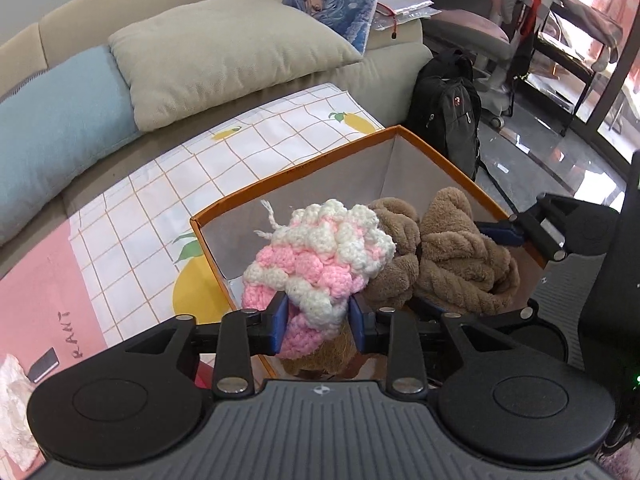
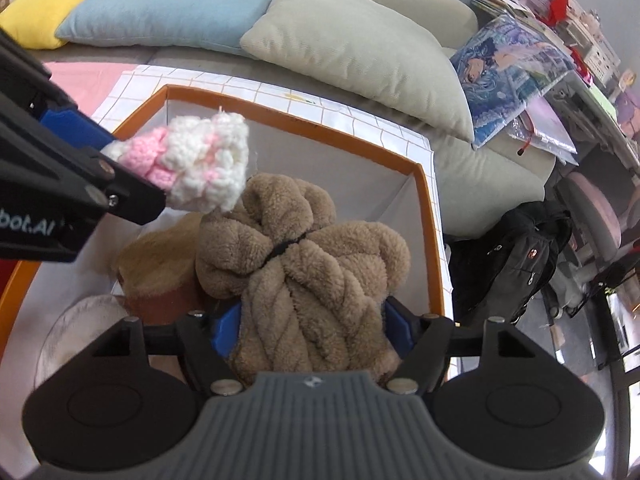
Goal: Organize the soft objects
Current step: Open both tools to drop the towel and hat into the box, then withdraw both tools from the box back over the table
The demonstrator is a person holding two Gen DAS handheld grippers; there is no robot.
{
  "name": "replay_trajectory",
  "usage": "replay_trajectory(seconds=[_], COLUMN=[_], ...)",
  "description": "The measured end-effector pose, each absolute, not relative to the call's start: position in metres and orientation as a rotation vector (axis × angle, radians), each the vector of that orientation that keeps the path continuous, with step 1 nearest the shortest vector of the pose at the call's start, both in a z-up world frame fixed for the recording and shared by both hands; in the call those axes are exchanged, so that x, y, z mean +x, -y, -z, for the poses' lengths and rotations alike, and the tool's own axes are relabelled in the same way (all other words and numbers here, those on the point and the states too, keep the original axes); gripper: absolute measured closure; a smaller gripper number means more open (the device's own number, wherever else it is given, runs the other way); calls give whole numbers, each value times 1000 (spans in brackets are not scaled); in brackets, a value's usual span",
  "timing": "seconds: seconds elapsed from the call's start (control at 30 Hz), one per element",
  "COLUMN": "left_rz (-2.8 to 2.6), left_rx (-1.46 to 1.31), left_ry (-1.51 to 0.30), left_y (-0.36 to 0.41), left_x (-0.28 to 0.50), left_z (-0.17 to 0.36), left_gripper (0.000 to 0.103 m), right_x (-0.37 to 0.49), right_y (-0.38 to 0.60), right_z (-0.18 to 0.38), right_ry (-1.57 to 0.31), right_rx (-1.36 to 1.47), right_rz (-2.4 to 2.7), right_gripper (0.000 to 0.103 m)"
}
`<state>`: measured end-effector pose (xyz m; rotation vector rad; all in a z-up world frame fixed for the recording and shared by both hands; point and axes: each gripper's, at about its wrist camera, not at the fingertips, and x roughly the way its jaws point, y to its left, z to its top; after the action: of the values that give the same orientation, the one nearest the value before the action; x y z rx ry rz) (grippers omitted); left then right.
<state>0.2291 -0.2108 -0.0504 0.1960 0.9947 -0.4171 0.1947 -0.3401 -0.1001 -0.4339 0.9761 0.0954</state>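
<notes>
Two grippers over an orange-rimmed storage box (image 2: pixel 430 216), the landmark for all positions. Left of the box's middle, the left gripper (image 1: pixel 319 322) holds a pink-and-white crocheted piece (image 1: pixel 320 256) between its blue pads, above the box interior and not yet resting inside. The fingers press both flanks of the yarn and are clamped on it. To its right, the right gripper (image 2: pixel 310 330) straddles a brown fleece bundle (image 2: pixel 312 280) bound with a dark band. Its fingers stand wide at the bundle's sides; whether they still squeeze it is hard to tell, since fleece hides the pad faces.

Progress: the box already contains a tan furry item (image 2: pixel 160 264) and a pale item (image 2: pixel 76 320) at its near left corner. The fleece bundle appears lowered in; the crocheted piece remains to be released.

Setting: the box sits on a checked cloth with lemon prints (image 1: pixel 256 136) spread over a beige sofa (image 1: pixel 396 56). Behind the box lie a blue cushion (image 2: pixel 168 4) and a grey-green cushion (image 2: pixel 360 44); right of it stands a black backpack (image 1: pixel 444 120) on a glossy floor.
</notes>
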Motion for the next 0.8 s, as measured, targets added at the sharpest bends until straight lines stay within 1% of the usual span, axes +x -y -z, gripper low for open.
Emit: replay_trajectory(seconds=[0.03, 0.13, 0.23, 0.27, 0.3, 0.33, 0.63, 0.8], left_rz=[411, 403, 408, 404, 406, 410, 438, 464], left_rx=[194, 193, 193, 195, 194, 191, 180, 184], left_ry=[-993, -992, -964, -954, -946, -941, -856, -737], left_y=[210, 209, 208, 208, 208, 207, 198, 187], left_x=[228, 226, 223, 223, 222, 222, 204, 179], left_z=[50, 48, 43, 41, 39, 38, 15, -5], left_gripper=[66, 59, 44, 37, 34, 34, 33, 33], right_x=[194, 192, 189, 188, 187, 186, 172, 151], right_y=[340, 339, 338, 337, 337, 336, 329, 321], right_z=[100, 97, 93, 91, 90, 88, 62, 42], right_ry=[-977, -978, -971, -971, -970, -966, -925, -861], right_rx=[-438, -450, -467, -471, -474, -477, -507, -448], right_rz=[-96, -98, -103, -106, -106, -104, -75, -19], right_gripper=[29, 25, 24, 24, 20, 16, 16, 16])
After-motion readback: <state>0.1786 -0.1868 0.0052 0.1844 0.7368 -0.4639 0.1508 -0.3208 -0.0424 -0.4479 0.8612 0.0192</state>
